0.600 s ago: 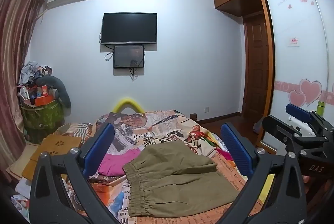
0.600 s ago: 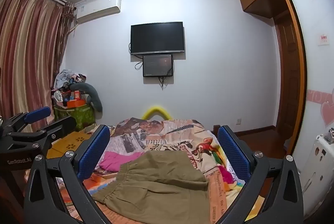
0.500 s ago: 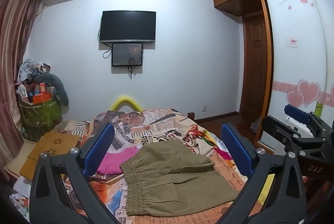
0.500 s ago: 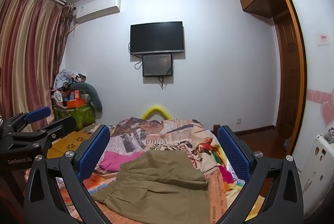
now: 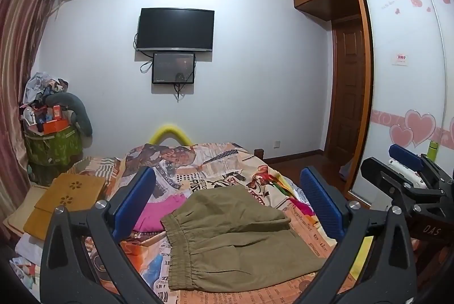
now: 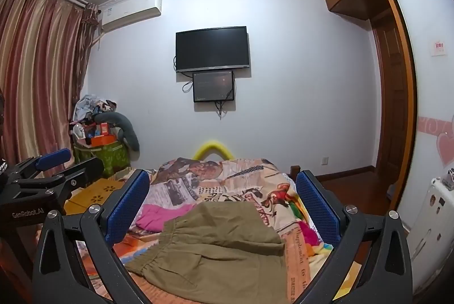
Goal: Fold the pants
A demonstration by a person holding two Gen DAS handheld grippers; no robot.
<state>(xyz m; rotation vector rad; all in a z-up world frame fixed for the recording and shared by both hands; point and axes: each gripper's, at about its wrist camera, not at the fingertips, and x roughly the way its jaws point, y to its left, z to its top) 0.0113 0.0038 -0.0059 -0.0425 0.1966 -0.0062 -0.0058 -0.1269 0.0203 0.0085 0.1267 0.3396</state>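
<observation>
Bed point(image 5: 215, 162), patterned cover, is filling the lower middle of both views. Pants point(image 5: 238, 236), olive, are lying on it already doubled over, elastic waistband facing left, upper layer skewed so its edge is running diagonally across the lower one. A pink cloth point(image 5: 161, 211) is lying just beside the waistband, touching or nearly so; cannot tell which.

Left gripper point(image 5: 227, 204) is hovering above the near edge of the pants, jaws spread wide, gripping nothing. Right gripper point(image 6: 222, 204) is doing the same, wide and empty, its body showing at the right edge of the left view.

Risks, judged:
- Layers are lying misaligned; pinching one corner could be lifting only the top layer, so the next fold is going crooked.
- Soft cover underneath: a deep pinch could be catching it together with the pants.
- Pink cloth is sitting close enough to get dragged along.
- Grippers are working side by side; crossing paths could be causing a bump.
</observation>
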